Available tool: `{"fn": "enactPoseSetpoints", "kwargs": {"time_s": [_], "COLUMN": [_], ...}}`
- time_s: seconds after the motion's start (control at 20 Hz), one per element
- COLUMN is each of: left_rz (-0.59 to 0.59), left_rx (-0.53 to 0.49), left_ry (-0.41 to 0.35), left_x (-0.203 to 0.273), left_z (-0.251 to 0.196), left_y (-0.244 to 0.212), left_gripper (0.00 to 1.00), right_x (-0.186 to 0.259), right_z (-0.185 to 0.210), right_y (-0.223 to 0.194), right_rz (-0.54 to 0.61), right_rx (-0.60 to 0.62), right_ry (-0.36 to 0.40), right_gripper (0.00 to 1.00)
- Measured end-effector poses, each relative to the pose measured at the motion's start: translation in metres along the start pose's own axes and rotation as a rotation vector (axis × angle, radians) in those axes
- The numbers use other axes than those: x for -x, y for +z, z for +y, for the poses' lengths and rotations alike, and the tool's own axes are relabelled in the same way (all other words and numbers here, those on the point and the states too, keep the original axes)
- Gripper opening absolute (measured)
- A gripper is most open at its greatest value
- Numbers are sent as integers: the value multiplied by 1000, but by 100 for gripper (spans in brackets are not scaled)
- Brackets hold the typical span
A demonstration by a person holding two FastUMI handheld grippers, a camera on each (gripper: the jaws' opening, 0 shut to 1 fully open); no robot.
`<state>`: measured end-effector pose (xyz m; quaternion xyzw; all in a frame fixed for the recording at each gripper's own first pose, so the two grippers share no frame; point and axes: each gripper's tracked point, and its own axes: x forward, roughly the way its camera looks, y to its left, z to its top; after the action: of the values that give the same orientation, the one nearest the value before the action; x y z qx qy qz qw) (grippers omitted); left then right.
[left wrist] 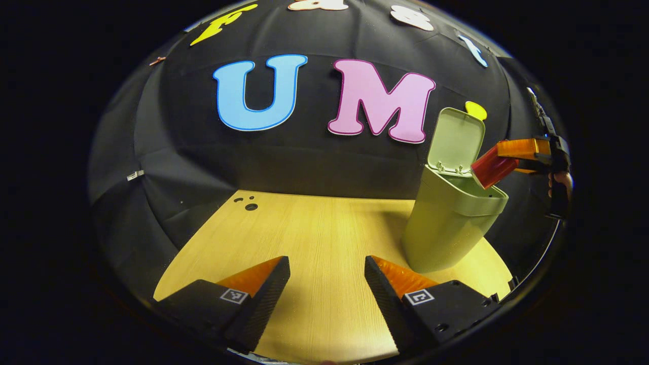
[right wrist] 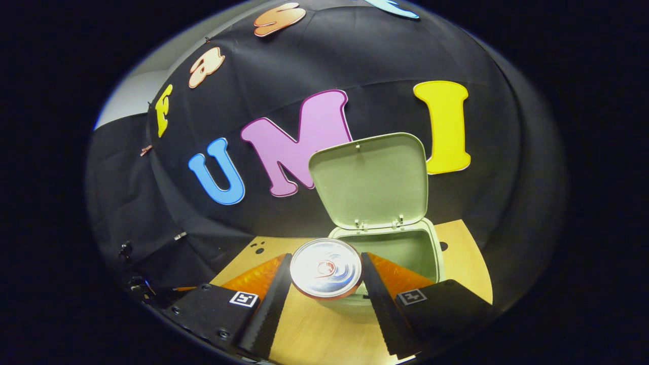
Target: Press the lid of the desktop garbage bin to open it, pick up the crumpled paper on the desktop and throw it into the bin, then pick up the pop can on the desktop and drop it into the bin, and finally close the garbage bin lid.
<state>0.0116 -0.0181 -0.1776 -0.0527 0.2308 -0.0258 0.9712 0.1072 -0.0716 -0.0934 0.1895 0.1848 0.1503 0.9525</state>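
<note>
Paper is something I cannot make out in either view, and the inside of the garbage bin (right wrist: 400,251) is mostly hidden: the right gripper view looks over its near rim at a bare inner wall, with the bottom out of sight. The pop can (right wrist: 326,268) shows end-on there, a round silver face with a thin red edge; its side, and any brand printed on it, is turned away from the camera. From the left gripper view the can (left wrist: 493,168) is a red cylinder tilted toward the bin's mouth at about 2 o'clock, its lower end at the rim, too small for any writing to be read.

The right gripper (right wrist: 326,274) is clamped on the can, one finger pressed on each side of it, held just in front of and above the open bin. Seen from the left gripper view, that gripper (left wrist: 512,157) comes in from 3 o'clock, with part of a hand (left wrist: 560,182) behind it cut off at the edge.

The left gripper (left wrist: 327,276) hangs over bare table with its fingers spread wide and nothing between them. Small square black-and-white markers sit on the finger bodies; they carry no readable text.

The lid (right wrist: 370,180) stands upright, hinged at the bin's far edge. The table (left wrist: 324,228) is pale wood grain, with a few small dark holes (left wrist: 248,204) near its far edge at 11 o'clock. Black cloth walls the booth behind.
</note>
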Motion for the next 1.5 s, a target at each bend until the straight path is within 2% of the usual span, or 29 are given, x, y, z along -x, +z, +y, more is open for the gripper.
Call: {"fn": "enactPoseSetpoints", "kwargs": {"time_s": [0.3,0.6,0.65,0.7,0.95,1.45,1.5], "left_rz": [1,6,7,9,17,15,15], "left_rx": [0,5,7,7,13,12,8], "left_ry": [1,10,12,15,25,-1,-1], "left_x": [1,2,2,2,3,-1,-1], "left_z": [-3,-2,-1,0,4,-1,-1], "left_y": [0,-2,-3,-3,-4,-3,-2], "left_gripper": [96,96,96,96,96,96,99], "right_x": [-28,-54,-56,-59,-62,-62,-61], "right_z": [-27,-35,-37,-38,-46,-48,-47], "right_y": [-10,-35,-39,-41,-52,-54,-54], "right_rz": [52,130,137,144,175,184,184], "right_rx": [27,17,18,15,1,17,16], "right_ry": [-50,-76,-84,-87,-101,-110,-109], "right_gripper": [84,84,80,84,84,87,87]}}
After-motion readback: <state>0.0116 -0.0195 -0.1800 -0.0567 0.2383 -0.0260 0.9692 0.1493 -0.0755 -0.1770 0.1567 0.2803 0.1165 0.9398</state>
